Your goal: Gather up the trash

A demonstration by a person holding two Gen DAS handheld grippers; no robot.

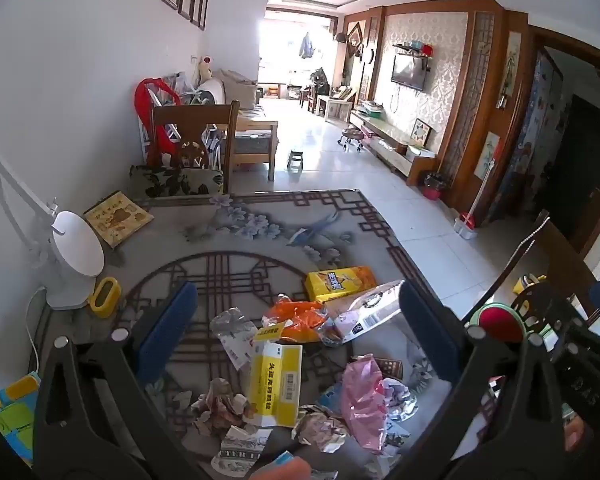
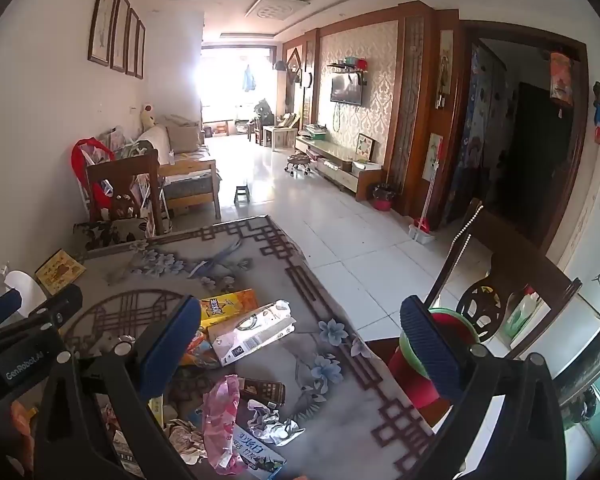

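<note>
Trash lies on the patterned table: a yellow-white medicine box, an orange wrapper, a yellow carton, a silver-white pouch, a pink plastic bag and crumpled paper. My left gripper is open and empty above the pile. My right gripper is open and empty over the table's right part; the pouch and pink bag lie between its fingers. A red bin with a green rim stands off the table's right edge, behind the right finger.
A white desk lamp, a yellow holder and a book stand at the table's left. Wooden chairs stand at the far end and right side. Tiled floor lies beyond.
</note>
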